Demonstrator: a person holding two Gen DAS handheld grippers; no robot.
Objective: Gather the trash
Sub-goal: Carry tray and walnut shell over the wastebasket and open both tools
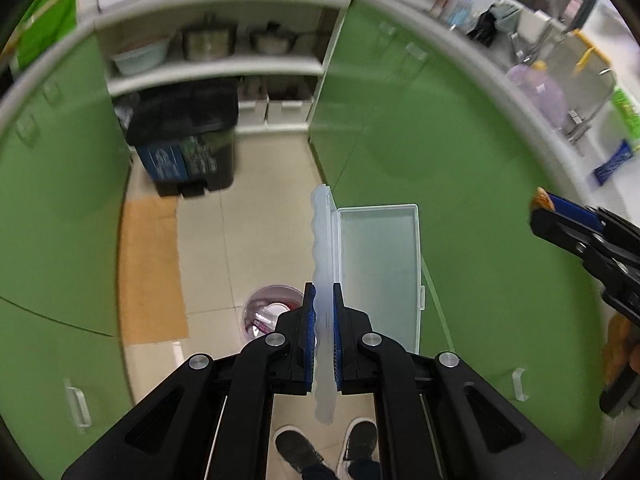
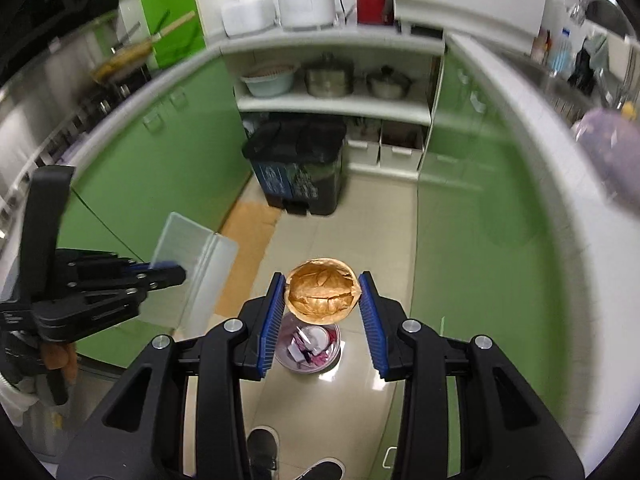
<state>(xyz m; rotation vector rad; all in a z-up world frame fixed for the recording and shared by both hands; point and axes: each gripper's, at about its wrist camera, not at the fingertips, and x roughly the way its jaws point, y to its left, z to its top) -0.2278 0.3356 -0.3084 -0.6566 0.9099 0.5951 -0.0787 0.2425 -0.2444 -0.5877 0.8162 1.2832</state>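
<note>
My left gripper (image 1: pixel 324 300) is shut on the lid of an open clear plastic box (image 1: pixel 380 272), held in the air above the floor; the box also shows in the right wrist view (image 2: pixel 192 256). My right gripper (image 2: pixel 322 284) is shut on a brown walnut half-shell (image 2: pixel 322 290), held directly above a small transparent trash bin (image 2: pixel 310 346) on the floor with pink and white scraps inside. The bin also shows in the left wrist view (image 1: pixel 266 312). The right gripper appears at the right edge of the left wrist view (image 1: pixel 560 216).
Green cabinets (image 1: pixel 460 152) line both sides of a narrow tiled kitchen floor (image 2: pixel 360 224). A black two-part pedal bin (image 2: pixel 300 168) stands by open shelves with pots (image 2: pixel 330 74). A cardboard sheet (image 1: pixel 152 268) lies on the floor. My shoes (image 1: pixel 328 448) are below.
</note>
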